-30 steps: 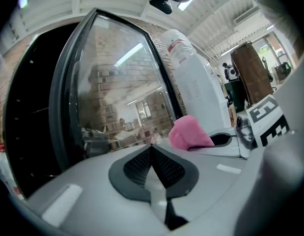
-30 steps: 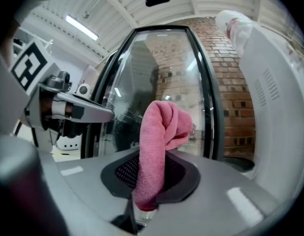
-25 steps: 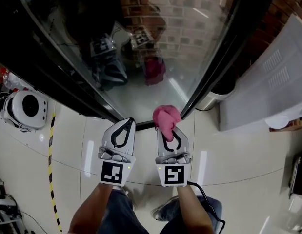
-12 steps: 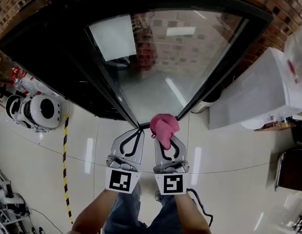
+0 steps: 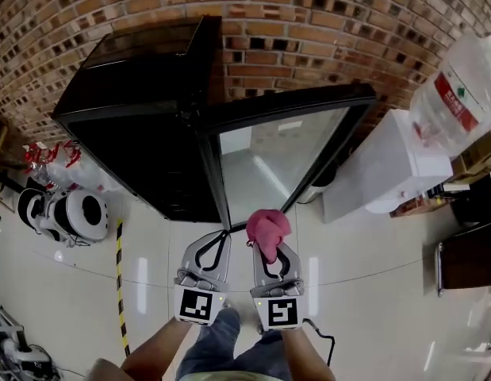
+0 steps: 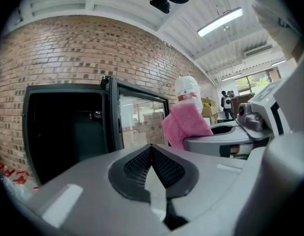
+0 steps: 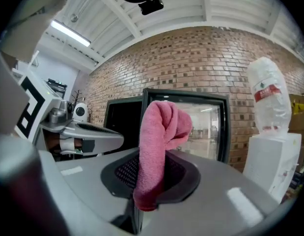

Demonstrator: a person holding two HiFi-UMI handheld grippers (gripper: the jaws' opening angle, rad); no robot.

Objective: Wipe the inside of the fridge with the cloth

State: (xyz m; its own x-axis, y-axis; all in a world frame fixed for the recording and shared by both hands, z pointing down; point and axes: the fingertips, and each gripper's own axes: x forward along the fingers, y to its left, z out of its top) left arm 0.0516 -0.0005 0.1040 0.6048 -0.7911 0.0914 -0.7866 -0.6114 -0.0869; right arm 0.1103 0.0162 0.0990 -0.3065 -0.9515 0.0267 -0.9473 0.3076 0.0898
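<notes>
The black fridge point(image 5: 138, 137) stands against the brick wall, its dark inside showing in the left gripper view point(image 6: 63, 127). Its glass door point(image 5: 269, 153) is swung open toward me. Both grippers are side by side in front of the door's lower edge, apart from it. My right gripper point(image 5: 270, 243) is shut on a pink cloth point(image 5: 267, 227), which sticks up bunched between its jaws point(image 7: 159, 132). My left gripper point(image 5: 220, 237) is shut with nothing in it, its jaws meeting at the tip point(image 6: 152, 149).
A white water dispenser point(image 5: 380, 173) with a bottle point(image 5: 459, 86) stands right of the fridge. A round white appliance point(image 5: 70, 213) sits on the floor at the left, beside yellow-black tape point(image 5: 118, 284). A dark piece of furniture point(image 5: 467, 252) is at the right edge.
The head view has pulled back and tilted up: the fridge looks smaller and the whole cabinet and brick wall now show. Both grippers stay side by side, cloth still held.
</notes>
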